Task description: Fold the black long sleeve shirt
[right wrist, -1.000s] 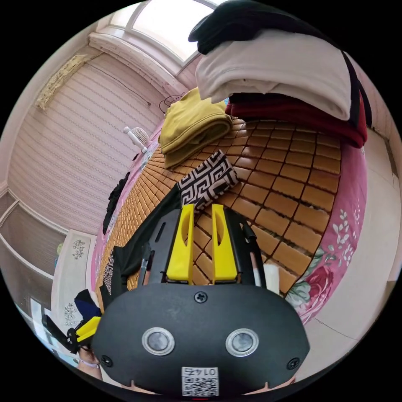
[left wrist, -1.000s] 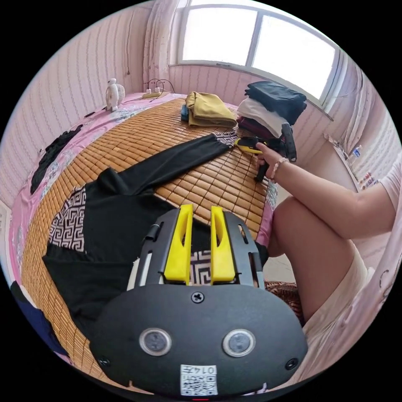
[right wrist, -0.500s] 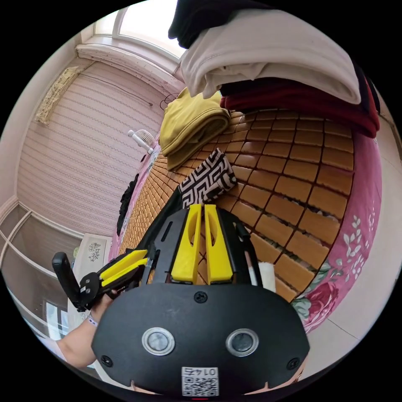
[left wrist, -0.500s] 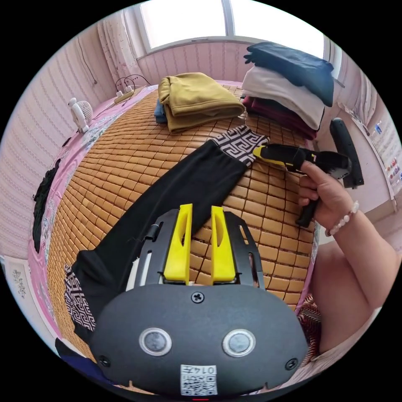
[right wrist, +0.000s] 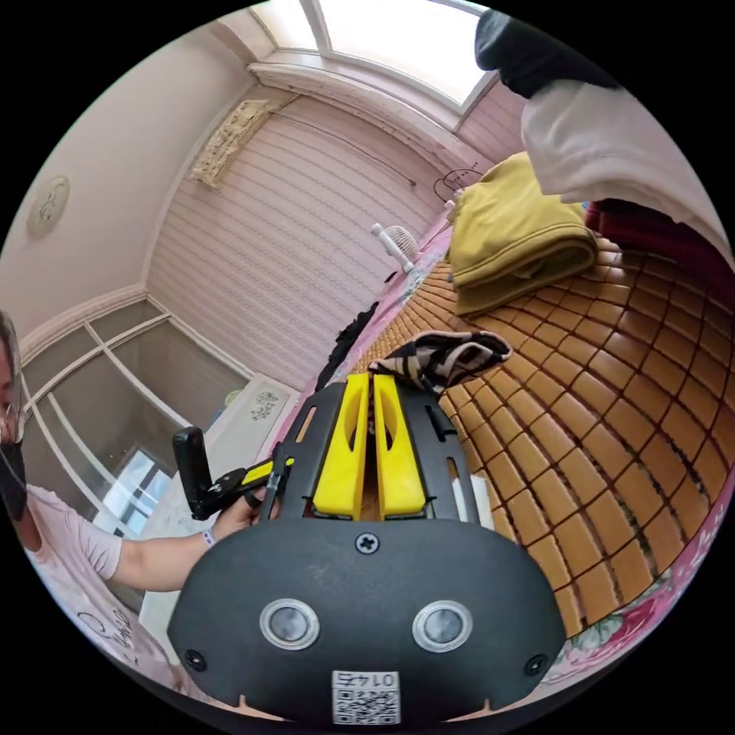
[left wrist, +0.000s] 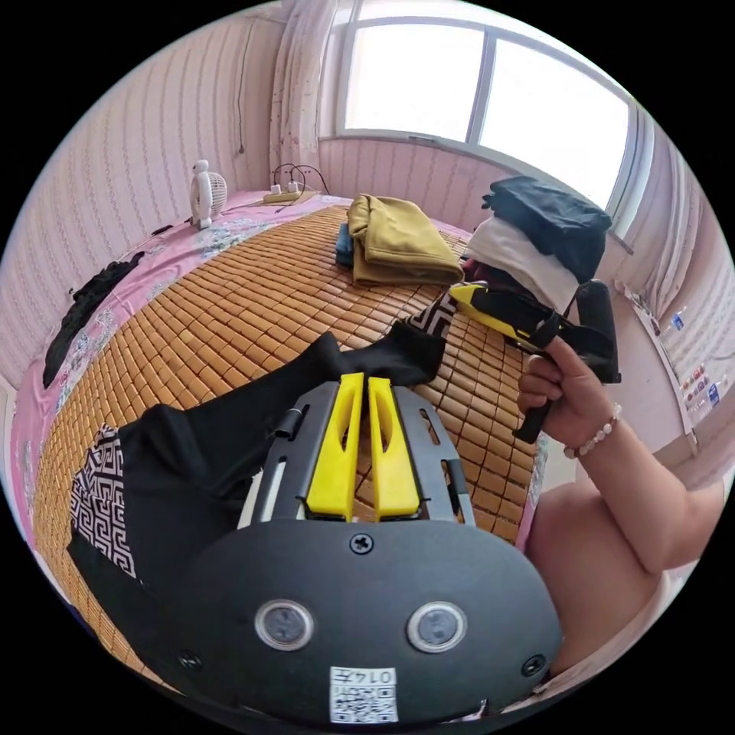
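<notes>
The black long sleeve shirt point(left wrist: 191, 459) lies on a bamboo mat point(left wrist: 245, 298), with patterned panels on its shoulder and cuff. In the left gripper view, my left gripper point(left wrist: 364, 380) is shut on the middle of the outstretched black sleeve point(left wrist: 383, 356), which rises off the mat there. A hand point(left wrist: 559, 383) holds my right gripper point(left wrist: 463, 295) at the patterned cuff point(left wrist: 435, 318). In the right gripper view, my right gripper point(right wrist: 373, 380) is shut on the crumpled cuff point(right wrist: 444, 356), lifted above the mat. My left gripper point(right wrist: 268, 468) shows at the lower left, its tips hidden.
A folded mustard garment point(left wrist: 398, 241) and a stack of folded clothes point(left wrist: 536, 237) sit at the mat's far end. A small fan point(left wrist: 205, 180) and a dark garment point(left wrist: 84, 295) lie on the pink sheet at left. The person's leg point(left wrist: 582, 551) is beside the bed edge.
Both grippers' jaws have closed, the right on the cuff first, then the left on the sleeve. The cuff and sleeve have come up off the mat.
</notes>
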`<action>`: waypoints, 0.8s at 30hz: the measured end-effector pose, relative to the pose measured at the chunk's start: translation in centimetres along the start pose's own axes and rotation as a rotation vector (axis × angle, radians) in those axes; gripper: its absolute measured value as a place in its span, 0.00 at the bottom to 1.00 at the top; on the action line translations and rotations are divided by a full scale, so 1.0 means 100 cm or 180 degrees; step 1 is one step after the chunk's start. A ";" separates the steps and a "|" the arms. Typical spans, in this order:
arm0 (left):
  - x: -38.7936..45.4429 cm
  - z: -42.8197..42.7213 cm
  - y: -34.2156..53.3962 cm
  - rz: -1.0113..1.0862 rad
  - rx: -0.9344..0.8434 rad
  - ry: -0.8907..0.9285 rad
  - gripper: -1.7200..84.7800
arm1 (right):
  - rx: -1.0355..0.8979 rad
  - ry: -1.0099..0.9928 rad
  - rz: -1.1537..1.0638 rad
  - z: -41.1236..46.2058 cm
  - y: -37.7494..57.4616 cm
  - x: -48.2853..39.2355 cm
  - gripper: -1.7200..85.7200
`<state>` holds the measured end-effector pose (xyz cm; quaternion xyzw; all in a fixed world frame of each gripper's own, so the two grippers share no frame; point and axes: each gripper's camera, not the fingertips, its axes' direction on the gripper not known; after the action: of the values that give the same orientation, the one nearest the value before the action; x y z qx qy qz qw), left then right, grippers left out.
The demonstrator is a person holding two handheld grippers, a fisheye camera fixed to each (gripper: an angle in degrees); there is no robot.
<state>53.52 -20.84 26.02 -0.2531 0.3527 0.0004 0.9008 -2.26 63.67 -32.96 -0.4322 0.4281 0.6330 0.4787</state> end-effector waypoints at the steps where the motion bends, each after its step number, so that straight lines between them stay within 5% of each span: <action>1: -0.009 -0.014 0.016 -0.0068 0.0089 -0.0011 0.01 | 0.0035 -0.0064 -0.0204 0.000 0.002 -0.017 0.02; 5: -0.044 -0.062 0.070 -0.0375 0.0369 0.0038 0.02 | 0.0376 -0.1077 -0.0579 0.001 0.000 -0.088 0.03; 12: -0.102 -0.190 0.197 -0.0864 0.1019 0.0024 0.08 | -0.0786 -0.2440 -0.1808 0.117 0.060 -0.291 0.03; 16: -0.133 -0.265 0.339 -0.1397 0.0787 -0.0208 0.08 | -0.1938 -0.2273 -0.2579 0.161 0.174 -0.338 0.05; 24: -0.171 -0.350 0.544 -0.2465 0.0474 -0.0526 0.09 | -0.3397 -0.1694 -0.2447 0.183 0.312 -0.300 0.11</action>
<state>8.70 13.69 -9.71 -0.3006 0.1567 -0.3442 0.8756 -30.19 68.61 4.53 -0.5590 -0.2548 0.6267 0.4794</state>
